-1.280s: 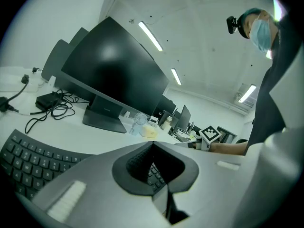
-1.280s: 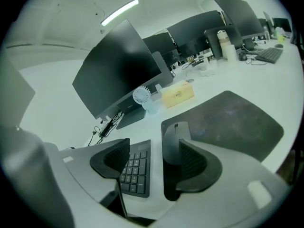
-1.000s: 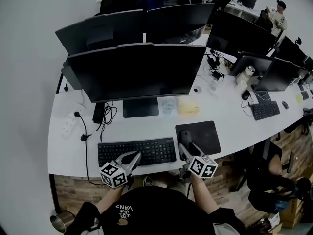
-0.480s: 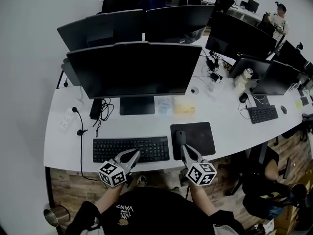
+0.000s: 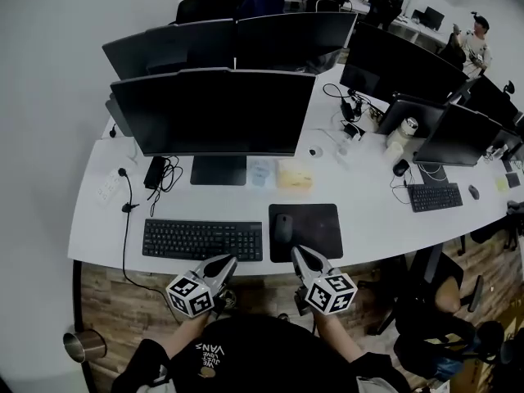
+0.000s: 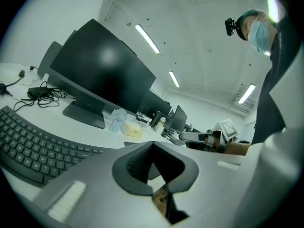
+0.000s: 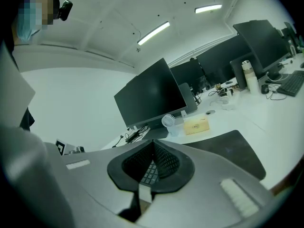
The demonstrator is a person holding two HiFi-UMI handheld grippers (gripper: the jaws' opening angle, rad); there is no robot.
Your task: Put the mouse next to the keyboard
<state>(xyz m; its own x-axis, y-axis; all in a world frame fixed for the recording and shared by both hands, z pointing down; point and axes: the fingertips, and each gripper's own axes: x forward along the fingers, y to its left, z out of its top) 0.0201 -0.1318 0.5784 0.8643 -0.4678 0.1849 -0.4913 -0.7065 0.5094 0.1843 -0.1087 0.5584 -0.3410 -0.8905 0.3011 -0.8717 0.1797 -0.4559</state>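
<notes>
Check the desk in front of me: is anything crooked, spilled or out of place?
Nothing stands out. The keyboard lies square to the edge of the desk, the mouse sits straight on the left part of the mouse pad beside it, and nothing is spilled.

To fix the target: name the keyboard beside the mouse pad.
The wide keyboard at the near edge, left of the mouse pad; the smaller keyboard sits far right.

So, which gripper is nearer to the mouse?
Right. The right gripper sits just short of the mouse, not touching; the left gripper is farther off, in front of the keyboard.
</notes>
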